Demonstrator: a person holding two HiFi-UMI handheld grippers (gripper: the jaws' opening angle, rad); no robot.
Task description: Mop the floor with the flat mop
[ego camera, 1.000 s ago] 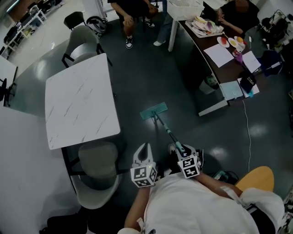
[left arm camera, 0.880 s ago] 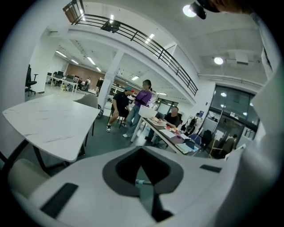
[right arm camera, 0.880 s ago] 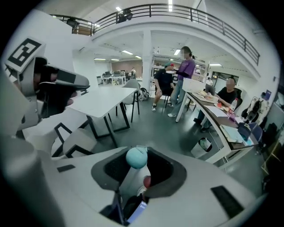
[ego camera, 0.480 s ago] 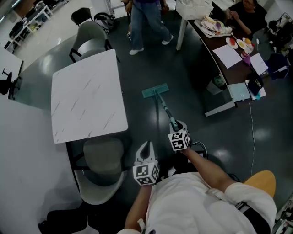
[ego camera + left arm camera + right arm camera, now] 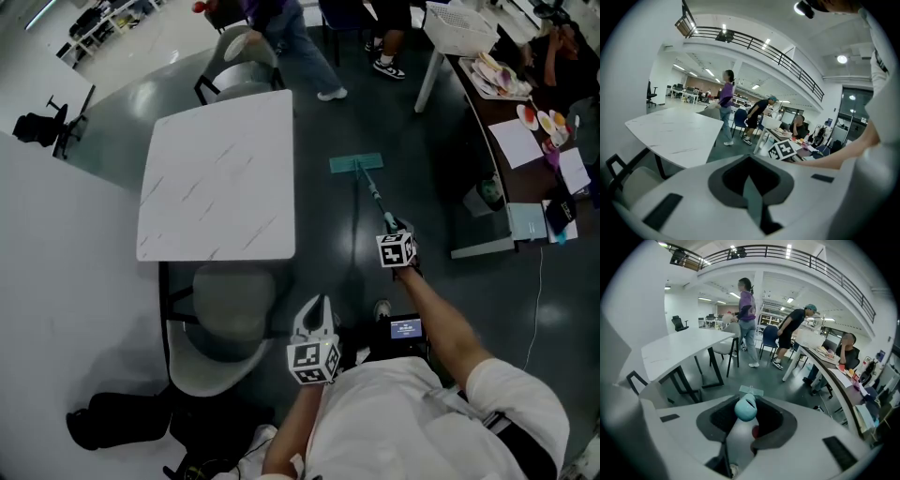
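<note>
The flat mop has a teal head (image 5: 355, 164) lying flat on the dark floor, right of the white table. Its handle (image 5: 375, 197) slants back from the head into my right gripper (image 5: 395, 232), which is shut on the handle's top end. In the right gripper view the teal handle end (image 5: 746, 408) sits between the jaws and the mop head (image 5: 751, 391) shows just beyond it. My left gripper (image 5: 317, 314) hangs close to my body over the chair, shut and holding nothing; in the left gripper view its jaws meet (image 5: 749, 180).
A white marble-top table (image 5: 220, 178) stands left of the mop, with grey chairs at its near (image 5: 225, 319) and far (image 5: 239, 70) ends. A dark desk (image 5: 511, 159) with papers and dishes runs along the right. People (image 5: 281, 28) walk and sit at the back. A black bag (image 5: 117, 417) lies at lower left.
My right arm has stretched forward and pushed the mop head farther away over the floor. The left gripper stayed near my body. A person at the back has walked leftward.
</note>
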